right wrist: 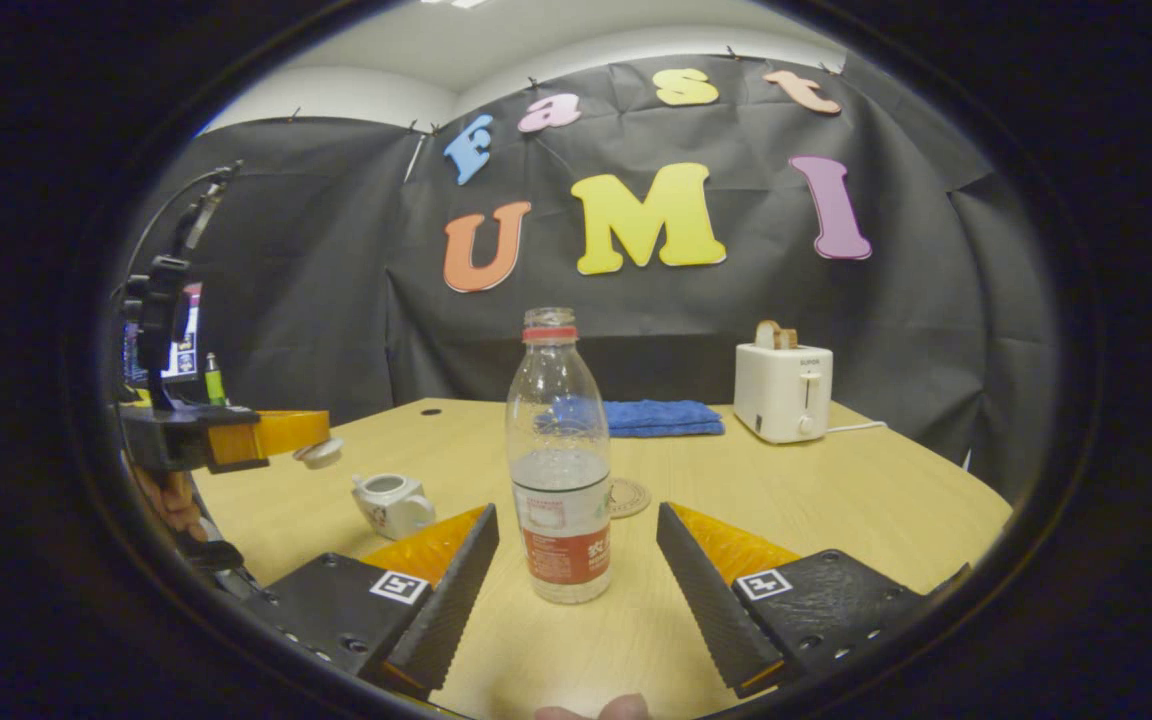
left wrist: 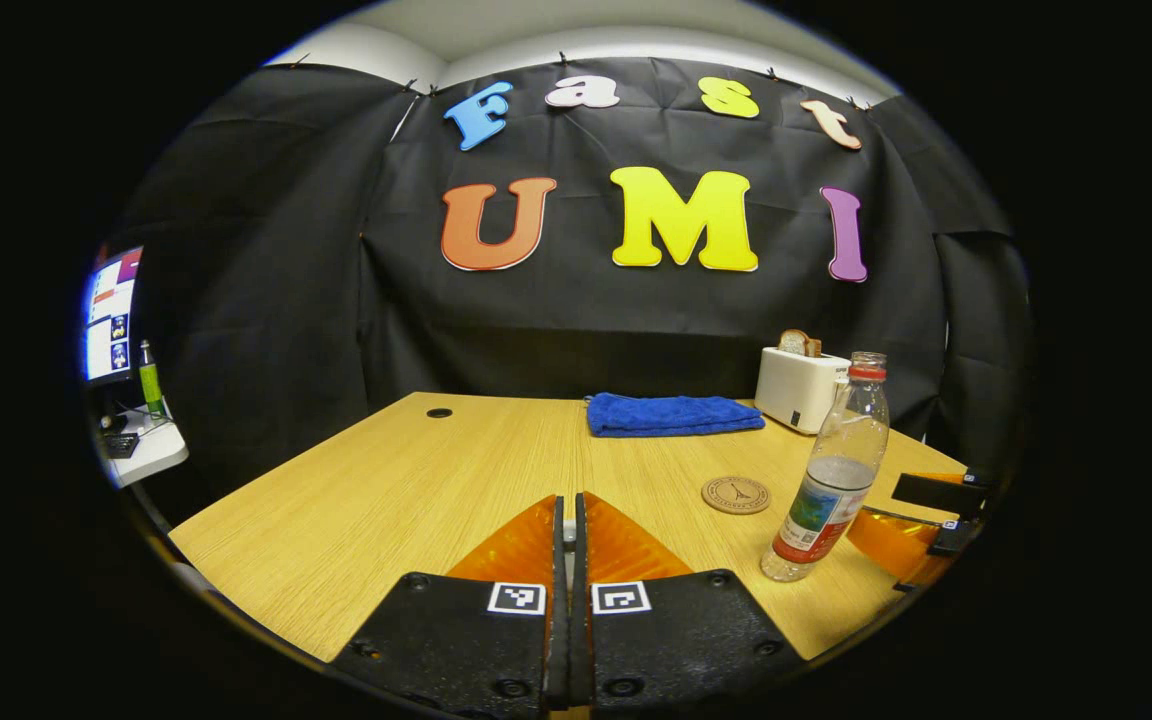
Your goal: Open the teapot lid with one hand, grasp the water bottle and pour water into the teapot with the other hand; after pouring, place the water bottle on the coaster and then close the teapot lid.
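right gripper [right wrist: 576, 560] jaws apart | water bottle [right wrist: 558, 470] between, seemingly untouched

I see the clear bottle [right wrist: 558, 460] upright on the table [right wrist: 836, 500], uncapped, partly full, red-labelled. The round coaster [right wrist: 628, 497] lies just behind it. The white teapot [right wrist: 393, 503] sits open to its left, its lid [right wrist: 319, 453] held above.

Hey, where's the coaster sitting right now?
In the left gripper view the coaster lies flat on the table, just left of the water bottle and in front of the blue towel; in the right gripper view it peeks out behind the bottle.
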### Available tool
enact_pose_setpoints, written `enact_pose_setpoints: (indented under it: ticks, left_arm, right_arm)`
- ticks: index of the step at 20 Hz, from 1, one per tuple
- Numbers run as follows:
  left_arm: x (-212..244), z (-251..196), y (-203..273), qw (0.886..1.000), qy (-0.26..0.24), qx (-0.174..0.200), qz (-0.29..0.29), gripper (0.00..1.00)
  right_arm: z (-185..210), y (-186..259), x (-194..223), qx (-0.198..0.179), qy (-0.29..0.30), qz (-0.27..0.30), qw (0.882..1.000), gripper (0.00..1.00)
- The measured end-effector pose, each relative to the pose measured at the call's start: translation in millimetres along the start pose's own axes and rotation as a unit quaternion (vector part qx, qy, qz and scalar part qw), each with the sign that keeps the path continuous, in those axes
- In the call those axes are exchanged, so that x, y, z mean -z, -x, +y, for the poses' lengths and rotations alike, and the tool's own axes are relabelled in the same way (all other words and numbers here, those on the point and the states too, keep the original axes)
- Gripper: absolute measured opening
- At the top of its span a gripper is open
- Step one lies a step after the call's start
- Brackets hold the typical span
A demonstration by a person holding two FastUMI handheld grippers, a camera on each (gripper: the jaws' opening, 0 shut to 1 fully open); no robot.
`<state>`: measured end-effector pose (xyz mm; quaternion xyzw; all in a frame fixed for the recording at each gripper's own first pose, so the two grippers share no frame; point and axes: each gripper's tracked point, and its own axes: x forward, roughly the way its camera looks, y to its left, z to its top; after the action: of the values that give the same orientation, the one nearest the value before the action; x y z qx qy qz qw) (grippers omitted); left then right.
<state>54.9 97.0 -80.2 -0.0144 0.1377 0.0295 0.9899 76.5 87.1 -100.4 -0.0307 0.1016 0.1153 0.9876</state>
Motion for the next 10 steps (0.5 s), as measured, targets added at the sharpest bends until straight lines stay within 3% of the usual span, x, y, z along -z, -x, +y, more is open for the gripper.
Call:
enact_pose_setpoints:
  ticks: [2,4,9,10]
  left_arm:
    - [2.1,10.5,6.1,1.0,0.003,-0.007,0.0,0.03]
    - [2.1,18.0,9.7,1.0,0.01,-0.012,-0.001,0.03]
    - [0.9,29.1,9.0,1.0,0.018,-0.017,-0.002,0.03]
    - [-0.3,30.2,9.7,1.0,0.017,-0.018,-0.005,0.03]
  right_arm:
    - [5.3,-13.7,4.1,0.001,-0.001,0.011,1.0,0.99]
    - [5.3,-25.4,3.5,0.008,-0.002,0.016,1.0,0.92]
    - [4.7,-46.2,4.3,0.025,0.0,0.032,0.999,0.92]
    - [6.6,-45.0,2.1,0.026,0.001,0.033,0.999,0.86]
